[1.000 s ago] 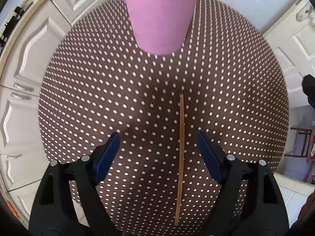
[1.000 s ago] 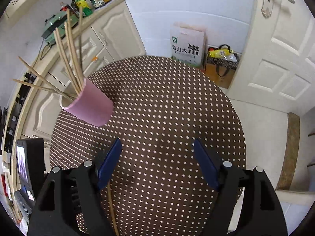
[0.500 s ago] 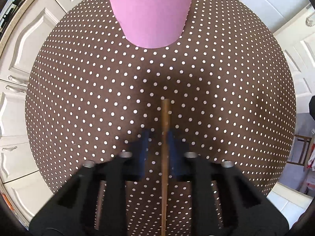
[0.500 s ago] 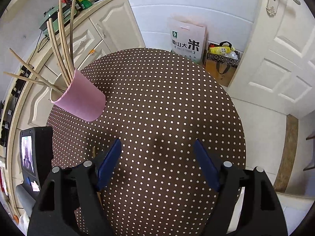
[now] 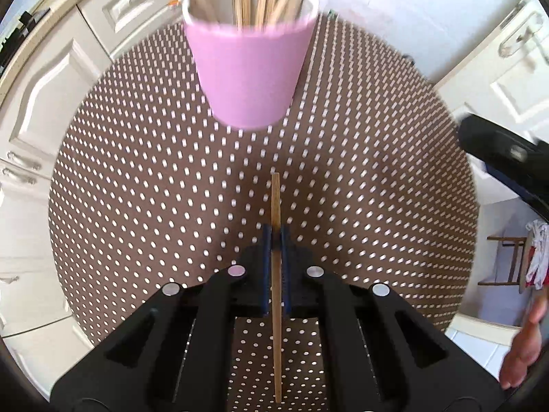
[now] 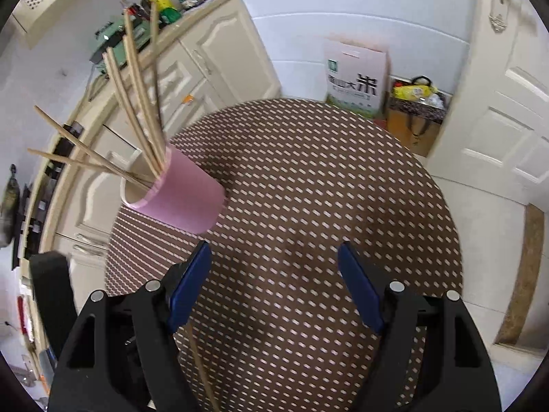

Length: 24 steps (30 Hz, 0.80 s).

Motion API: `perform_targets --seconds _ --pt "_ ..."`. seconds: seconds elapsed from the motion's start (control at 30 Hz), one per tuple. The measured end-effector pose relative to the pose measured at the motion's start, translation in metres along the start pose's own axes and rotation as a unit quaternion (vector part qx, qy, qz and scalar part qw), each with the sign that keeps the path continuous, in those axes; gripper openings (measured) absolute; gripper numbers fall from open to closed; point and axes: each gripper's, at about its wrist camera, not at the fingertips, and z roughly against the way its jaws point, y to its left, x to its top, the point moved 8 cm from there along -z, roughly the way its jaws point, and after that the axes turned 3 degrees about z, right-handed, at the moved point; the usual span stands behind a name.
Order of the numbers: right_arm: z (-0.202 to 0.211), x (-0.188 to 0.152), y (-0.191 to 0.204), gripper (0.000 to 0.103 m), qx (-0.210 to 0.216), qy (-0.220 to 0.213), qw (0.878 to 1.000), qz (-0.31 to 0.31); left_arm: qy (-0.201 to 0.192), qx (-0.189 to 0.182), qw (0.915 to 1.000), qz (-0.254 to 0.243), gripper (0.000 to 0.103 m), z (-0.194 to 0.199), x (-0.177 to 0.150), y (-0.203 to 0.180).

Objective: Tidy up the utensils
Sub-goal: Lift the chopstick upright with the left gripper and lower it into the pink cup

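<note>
Holding one thin wooden chopstick clamped in my left tongs, above mid-table; right tongs apart, empty. Pink tapered cup at far edge already holds several; this looks like the last.

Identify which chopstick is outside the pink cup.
The single chopstick clamped in the left gripper; the other chopsticks stand inside the pink cup.
</note>
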Motion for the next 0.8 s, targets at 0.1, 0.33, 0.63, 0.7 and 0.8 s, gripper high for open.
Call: perform_targets --seconds 0.1,0.33,0.63,0.7,0.8 --pt "-0.003 0.014 0.015 0.059 0.027 -0.004 1.000 0.013 -0.023 -0.005 0.9997 0.000 0.005 0.020 0.009 0.002" --pt "-0.014 0.037 0.039 0.033 0.069 0.007 0.998 0.010 -0.067 -0.003 0.9977 0.009 0.005 0.057 0.027 0.012" --pt "-0.036 0.042 0.062 0.022 0.093 0.037 0.995 0.006 -0.129 -0.002 0.9905 0.048 0.005 0.095 0.054 0.032" --pt "-0.040 0.044 0.065 0.016 0.099 0.043 0.994 0.001 -0.150 0.008 0.9870 0.059 0.005 0.104 0.066 0.038" --pt "-0.047 0.046 0.070 0.011 0.104 0.052 0.993 -0.003 -0.180 0.015 0.9814 0.065 0.005 0.122 0.077 0.044"
